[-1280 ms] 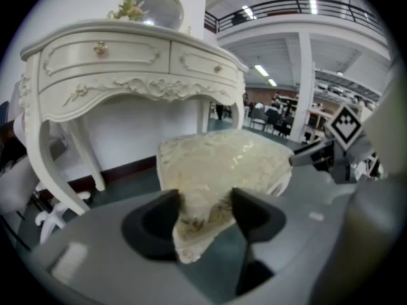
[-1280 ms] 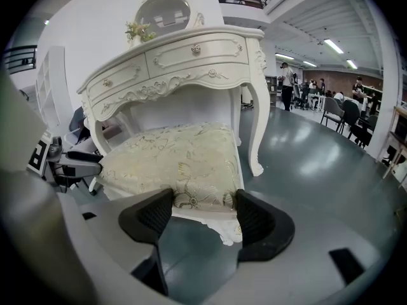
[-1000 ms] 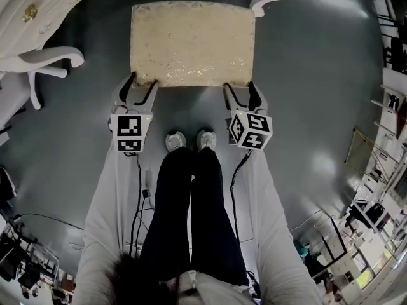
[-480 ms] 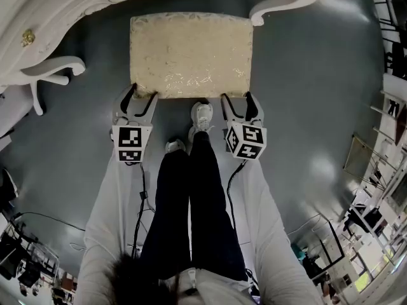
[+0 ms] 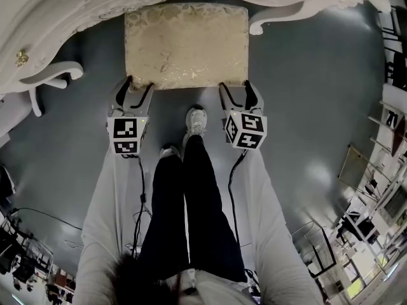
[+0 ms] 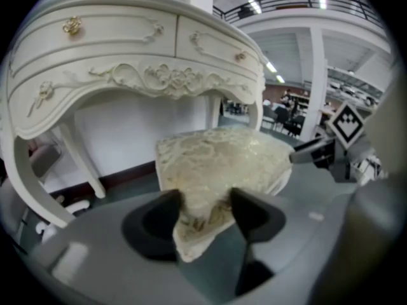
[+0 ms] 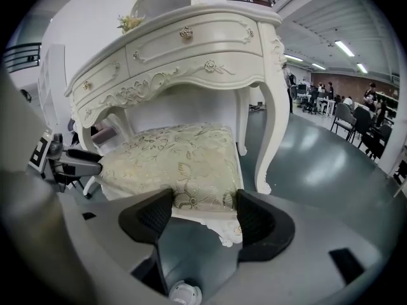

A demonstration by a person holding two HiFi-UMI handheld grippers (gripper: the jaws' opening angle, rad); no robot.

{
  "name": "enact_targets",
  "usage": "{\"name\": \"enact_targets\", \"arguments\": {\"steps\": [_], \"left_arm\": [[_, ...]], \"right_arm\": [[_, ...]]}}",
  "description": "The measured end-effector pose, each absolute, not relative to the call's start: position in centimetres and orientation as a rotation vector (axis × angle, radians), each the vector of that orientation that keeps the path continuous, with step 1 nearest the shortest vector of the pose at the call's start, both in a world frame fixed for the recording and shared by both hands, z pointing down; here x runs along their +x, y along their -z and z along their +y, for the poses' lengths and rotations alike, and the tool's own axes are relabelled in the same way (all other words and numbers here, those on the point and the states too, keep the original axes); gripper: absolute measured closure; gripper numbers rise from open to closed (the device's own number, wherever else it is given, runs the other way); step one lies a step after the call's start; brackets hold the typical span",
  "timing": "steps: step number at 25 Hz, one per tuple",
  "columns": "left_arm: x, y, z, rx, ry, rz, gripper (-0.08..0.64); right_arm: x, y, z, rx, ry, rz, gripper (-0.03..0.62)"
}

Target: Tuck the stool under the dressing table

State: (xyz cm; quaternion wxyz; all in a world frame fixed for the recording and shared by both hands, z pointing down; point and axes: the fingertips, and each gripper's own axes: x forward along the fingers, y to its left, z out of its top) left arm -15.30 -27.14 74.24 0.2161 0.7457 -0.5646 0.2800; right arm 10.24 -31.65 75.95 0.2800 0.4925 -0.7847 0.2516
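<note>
Grey polished floor (image 5: 318, 107) spreads under a person who stands with one white shoe (image 5: 196, 119) set forward, between and just behind the two tools. The left hand-held gripper (image 5: 136, 89) has its jaws partly closed on the near-left corner of the stool (image 5: 186, 43), pinching the cream brocade cushion so the fabric bulges between the pads. The right hand-held gripper (image 5: 236, 89) holds the near-right corner the same way, with its jaws set wider and both pads against the cushion's edge.

Ahead of both tools the stool sits square to the opening. Its far edge is just under the scalloped front of the cream dressing table (image 5: 57, 18), and its near half is out on the floor. A curved table leg (image 5: 270, 16) stands ahead of the right hand-held gripper and to its outer side, near the stool's far-right corner. A second leg (image 5: 54, 75) curls to the outer side of the left one. Far beyond, chairs (image 7: 346, 116) line an open hall.

The tuck looks roughly half done. Both holds are on soft cushion corners rather than the frame, so the pads could slide off if the stool's feet drag on the floor. An uneven push would swing the stool and knock its far corner against the nearby table leg. The forward shoe sits close behind the seat and could get in the way.
</note>
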Motion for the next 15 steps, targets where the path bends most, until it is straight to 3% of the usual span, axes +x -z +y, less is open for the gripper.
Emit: {"name": "enact_targets", "arguments": {"steps": [15], "left_arm": [[-16.6, -74.7, -33.2, 2.011, -0.771, -1.612, 0.293]], "right_arm": [[8.7, -76.3, -38.9, 1.263, -0.648, -2.137, 0.272]]}}
